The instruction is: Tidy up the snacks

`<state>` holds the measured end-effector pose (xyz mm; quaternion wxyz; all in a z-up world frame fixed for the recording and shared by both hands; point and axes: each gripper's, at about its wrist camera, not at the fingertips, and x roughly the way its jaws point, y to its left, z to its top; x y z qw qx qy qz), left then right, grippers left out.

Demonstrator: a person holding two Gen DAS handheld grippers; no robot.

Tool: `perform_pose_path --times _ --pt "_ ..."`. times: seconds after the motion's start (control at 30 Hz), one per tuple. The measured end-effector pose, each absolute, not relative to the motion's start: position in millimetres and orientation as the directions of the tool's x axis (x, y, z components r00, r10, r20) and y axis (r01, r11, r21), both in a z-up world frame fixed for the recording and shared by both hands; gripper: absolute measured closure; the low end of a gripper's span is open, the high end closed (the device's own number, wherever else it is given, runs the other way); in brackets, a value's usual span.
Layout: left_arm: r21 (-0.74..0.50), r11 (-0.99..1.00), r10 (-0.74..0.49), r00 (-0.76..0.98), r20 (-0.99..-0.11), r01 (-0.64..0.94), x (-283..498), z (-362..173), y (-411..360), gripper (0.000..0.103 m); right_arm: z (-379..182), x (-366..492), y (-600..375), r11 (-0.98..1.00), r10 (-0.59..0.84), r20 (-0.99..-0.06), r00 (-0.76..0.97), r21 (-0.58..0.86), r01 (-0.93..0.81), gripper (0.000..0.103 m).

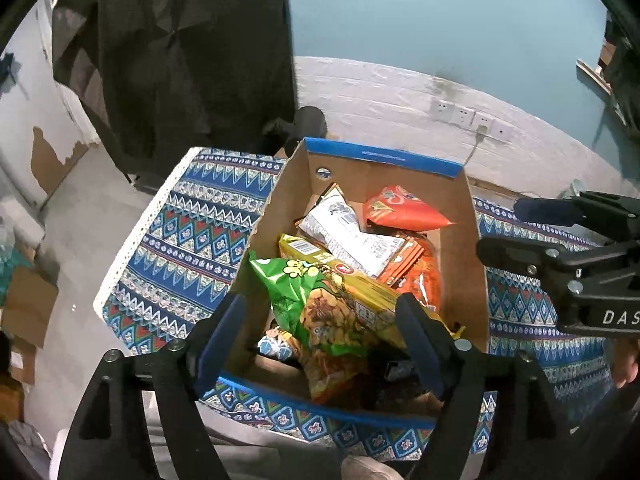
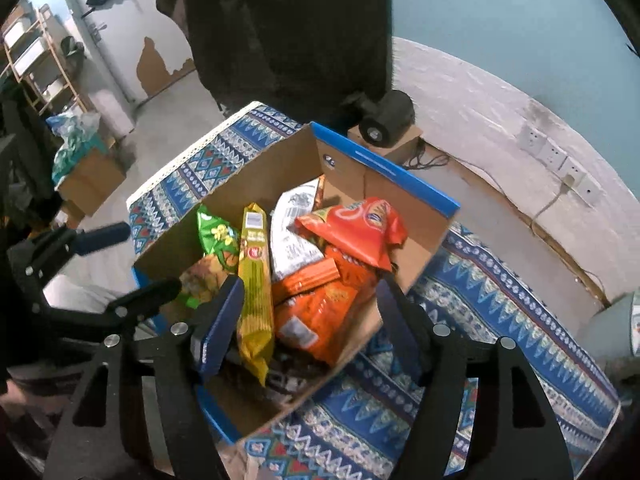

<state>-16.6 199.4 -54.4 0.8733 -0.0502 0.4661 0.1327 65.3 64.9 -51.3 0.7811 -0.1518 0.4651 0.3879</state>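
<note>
1. We hold our left gripper (image 1: 320, 336) wide, with nothing in it.
2. Our right gripper (image 2: 308, 320) is wide and empty too.
3. Just below both sits the box (image 1: 376, 156), full of snack bags (image 1: 340, 280).
4. Under the box lies a patterned cloth (image 1: 192, 236).

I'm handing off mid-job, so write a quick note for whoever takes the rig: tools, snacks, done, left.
Left tool: open, empty, over the near end of the box.
Right tool: open, empty, over the same box.
Snacks: all visible packs lie in the box on the patterned cloth: green bag, yellow pack, white pack, orange bags.
Done: packs are in the box, loosely piled.
Left: judging by the jumble, tidy them; none is gripped.
</note>
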Motion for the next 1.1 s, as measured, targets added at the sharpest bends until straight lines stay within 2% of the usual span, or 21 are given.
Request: perform_pose_path --times 0.23,0.27,0.53,0.67,1.1 --pt "0.084 0.961 0.219 0.541 -0.812 -0.263 -28.8 -39.3 185.9 0.019 -43.2 49.0 40.4 0.669 0.464 -0.832 0.303 0.105 -0.736 0.025" --pt "0.087 0.961 0.223 0.544 -0.809 -0.264 -29.8 -37.7 185.1 0.016 -42.1 47.3 36.5 0.669 0.466 -0.831 0.305 0.105 -0.735 0.025" --pt "0.095 0.966 0.218 0.559 -0.8 -0.241 -37.0 -24.6 169.3 0.016 -34.0 35.0 8.3 0.7 0.473 -0.808 0.352 0.101 -0.707 0.024" --pt "0.123 0.966 0.234 0.569 -0.788 -0.226 -39.5 -19.8 158.5 0.011 -31.1 29.0 -1.1 0.705 0.467 -0.802 0.373 0.083 -0.704 0.024" --pt "0.142 0.967 0.241 0.573 -0.783 -0.213 -40.0 -14.9 144.6 0.011 -29.8 27.0 -19.5 0.717 0.459 -0.795 0.396 0.069 -0.694 0.024"
